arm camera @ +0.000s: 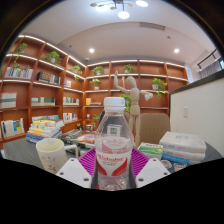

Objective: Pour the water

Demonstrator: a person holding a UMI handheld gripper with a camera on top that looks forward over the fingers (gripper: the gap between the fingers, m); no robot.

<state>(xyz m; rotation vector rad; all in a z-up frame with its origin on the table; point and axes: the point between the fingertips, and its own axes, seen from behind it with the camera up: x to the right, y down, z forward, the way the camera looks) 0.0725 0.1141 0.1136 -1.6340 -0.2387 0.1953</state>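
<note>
The hand-held gripper (pixel 113 168) is clamped on a clear plastic water bottle (pixel 113 140), its two magenta pads (pixel 90 162) pressing the lower body from either side. The bottle stands upright between the fingers, white cap (pixel 115 102) at twelve o'clock, a pale label with a pink band around its middle. Holding it low and vertical looks sensible for a carry: nothing spills, and the neck stays free to tip later. The cap appears to be on, so I judge pouring has not begun and the cap may need attention first.

A white paper cup (pixel 51 154) stands on the tabletop (pixel 20 153) at about nine o'clock from the bottle, close by but not touching. It is the likely target, so the bottle would have to swing and tilt that way.

At three o'clock lies a stack of books or boxes (pixel 183 148), with a small green packet (pixel 150 150) nearer the bottle. More books (pixel 44 128) are piled at ten o'clock beyond the cup.

The tabletop is dark and smooth. Behind it, warm wooden shelving (pixel 60 85) wraps the room, holding books and potted plants (pixel 158 84); a jointed wooden mannequin (pixel 133 92) stands just behind the bottle. Ceiling lights (pixel 123 13) shine overhead.
</note>
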